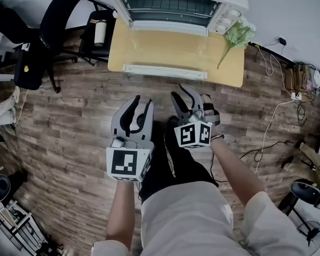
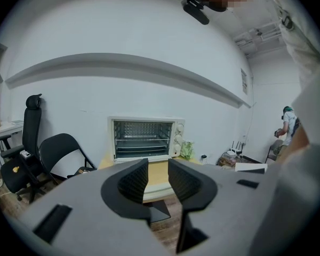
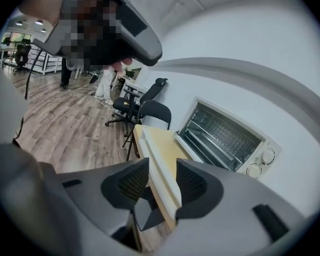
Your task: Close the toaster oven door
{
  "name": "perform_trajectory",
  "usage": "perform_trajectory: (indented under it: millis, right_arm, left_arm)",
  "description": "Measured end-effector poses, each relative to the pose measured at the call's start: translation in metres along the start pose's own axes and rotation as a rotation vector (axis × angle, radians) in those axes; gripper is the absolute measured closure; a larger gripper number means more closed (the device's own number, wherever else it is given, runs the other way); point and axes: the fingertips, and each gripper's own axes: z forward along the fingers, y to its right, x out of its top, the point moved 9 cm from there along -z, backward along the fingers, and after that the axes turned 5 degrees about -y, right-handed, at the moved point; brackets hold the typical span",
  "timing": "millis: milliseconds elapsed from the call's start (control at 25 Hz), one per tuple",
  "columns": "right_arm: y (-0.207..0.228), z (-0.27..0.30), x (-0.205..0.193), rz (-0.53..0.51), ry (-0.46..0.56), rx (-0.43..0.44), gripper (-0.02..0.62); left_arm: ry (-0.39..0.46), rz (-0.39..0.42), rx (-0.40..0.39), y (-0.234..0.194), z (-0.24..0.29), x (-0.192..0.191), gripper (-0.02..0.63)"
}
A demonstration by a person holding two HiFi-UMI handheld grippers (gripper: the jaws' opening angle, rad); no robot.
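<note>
The white toaster oven (image 1: 170,7) stands at the back of a small wooden table (image 1: 224,63), its front open and the wire rack showing; it also appears as the oven (image 2: 144,137) and the oven (image 3: 221,137). A flat white bar (image 1: 165,71) lies along the table's front edge; I cannot tell whether it belongs to the door. My left gripper (image 1: 140,106) and right gripper (image 1: 182,96) hover side by side over the floor in front of the table, short of it. Both are open and hold nothing. The left gripper (image 2: 158,177) points at the oven; the right gripper (image 3: 162,183) frames the table's edge.
Black office chairs (image 1: 58,20) and a folding chair (image 1: 98,31) stand left of the table. A green plant sprig (image 1: 236,36) lies at its right end. Cables and a power strip (image 1: 293,84) run over the wood floor at right. A person (image 2: 285,127) stands far off.
</note>
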Motion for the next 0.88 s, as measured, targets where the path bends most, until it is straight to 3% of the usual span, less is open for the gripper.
perform_trajectory:
  millis: [880]
  right_arm:
    - [-0.035, 0.066, -0.043, -0.216, -0.072, -0.121, 0.451]
  left_arm:
    - [-0.043, -0.009, 0.005, -0.022, 0.017, -0.031, 0.511]
